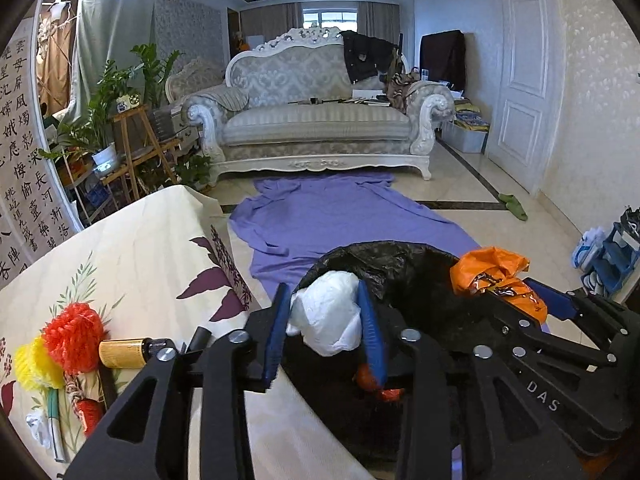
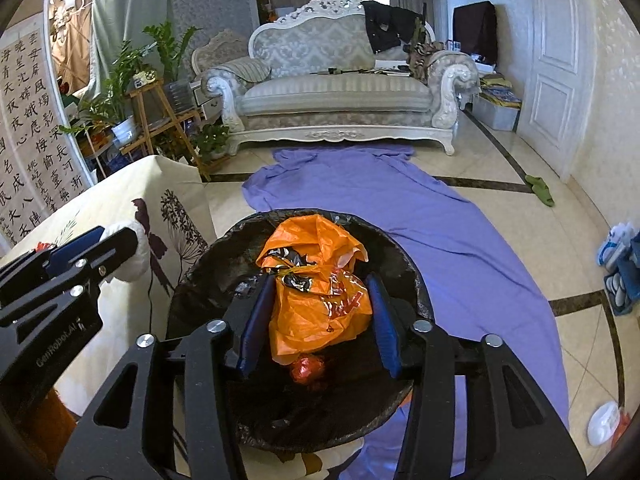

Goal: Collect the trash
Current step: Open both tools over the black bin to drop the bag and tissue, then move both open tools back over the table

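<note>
My left gripper (image 1: 323, 292) is shut on a crumpled white plastic bag (image 1: 328, 320), whose sides meet both blue pads. It hangs over the near-left rim of a round bin lined with a black bag (image 1: 400, 264). My right gripper (image 2: 320, 280) is shut on an orange plastic bag (image 2: 320, 304) above the middle of the bin (image 2: 404, 268). A small red wrapper (image 2: 307, 370) lies on the black liner below it. In the right wrist view the left gripper (image 2: 108, 240) and the white bag (image 2: 132, 264) show at the left. In the left wrist view the orange bag (image 1: 492, 276) shows at the right.
A table with a floral cloth (image 1: 120, 264) stands left of the bin and bears red and yellow pompoms (image 1: 74, 336) and a small bottle (image 1: 124, 354). A purple sheet (image 2: 400, 208) runs across the tiled floor to a sofa (image 2: 340, 92). Plants (image 2: 120, 80) stand at left, a shoe rack (image 1: 612, 256) at right.
</note>
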A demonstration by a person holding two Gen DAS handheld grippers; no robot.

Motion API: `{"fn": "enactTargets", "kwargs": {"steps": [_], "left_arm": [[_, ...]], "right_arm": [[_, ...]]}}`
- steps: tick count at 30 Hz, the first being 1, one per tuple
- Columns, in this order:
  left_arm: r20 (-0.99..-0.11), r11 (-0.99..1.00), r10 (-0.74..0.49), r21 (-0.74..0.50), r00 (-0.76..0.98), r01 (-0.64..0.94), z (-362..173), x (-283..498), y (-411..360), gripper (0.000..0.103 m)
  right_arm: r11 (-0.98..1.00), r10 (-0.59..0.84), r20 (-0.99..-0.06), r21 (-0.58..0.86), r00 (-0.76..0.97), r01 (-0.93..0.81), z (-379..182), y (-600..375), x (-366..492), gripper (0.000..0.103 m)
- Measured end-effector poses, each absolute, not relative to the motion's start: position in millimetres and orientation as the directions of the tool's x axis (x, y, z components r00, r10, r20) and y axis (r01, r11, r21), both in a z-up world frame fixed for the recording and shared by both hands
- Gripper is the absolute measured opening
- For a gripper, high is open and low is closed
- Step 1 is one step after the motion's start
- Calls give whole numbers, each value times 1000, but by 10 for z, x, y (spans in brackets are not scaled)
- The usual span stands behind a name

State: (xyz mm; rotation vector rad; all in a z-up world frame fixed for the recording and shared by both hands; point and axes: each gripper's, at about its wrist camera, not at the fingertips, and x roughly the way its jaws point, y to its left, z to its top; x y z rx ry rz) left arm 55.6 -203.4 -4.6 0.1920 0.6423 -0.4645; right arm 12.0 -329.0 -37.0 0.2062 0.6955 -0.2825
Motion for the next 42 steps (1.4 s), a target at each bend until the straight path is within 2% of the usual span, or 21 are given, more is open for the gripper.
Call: {"fn": "enactTargets", "kwargs": {"steps": [2, 6, 8, 11, 14, 18, 26, 33, 39, 42], "left_arm": [[-613, 882, -355, 32, 706, 471, -40, 577, -2046, 51], [-617, 887, -351, 21, 704, 461, -56, 612, -1996, 57], [-614, 893, -345, 17, 710, 450, -48, 614, -1944, 64], [-610, 902, -335, 13, 718, 432, -24, 608, -1876, 70], [-607, 912, -316, 19, 729, 411, 6, 571, -1801, 72], [-605, 924, -290, 25, 742, 381, 63, 510, -1631, 75], [-621, 956, -211, 29, 755, 291, 110, 347, -1102, 75], [-626, 987, -96, 43, 774, 157, 134, 322, -433, 76], [-631, 997, 15, 63, 775, 32, 98, 469, 64, 78], [-646, 999, 24, 40, 763, 3, 78, 601, 241, 78]], "right_arm": [[939, -193, -655, 92, 730, 331, -371, -3318, 108, 49], [932, -206, -655, 97, 727, 350, -370, -3362, 93, 52], [928, -213, -654, 96, 726, 359, -360, -3375, 87, 62], [927, -223, -646, 92, 730, 364, -342, -3364, 61, 68], [925, -228, -631, 98, 741, 368, -314, -3353, 19, 81], [926, -256, -614, 66, 747, 371, -265, -3217, -5, 89], [960, -165, -631, 75, 758, 271, -252, -2796, 39, 89], [981, -82, -625, 87, 776, 173, -157, -2337, 144, 89], [995, -31, -621, 54, 783, 82, -77, -1897, 302, 89], [997, 0, -617, 61, 787, 48, -28, -1736, 385, 89]]}}
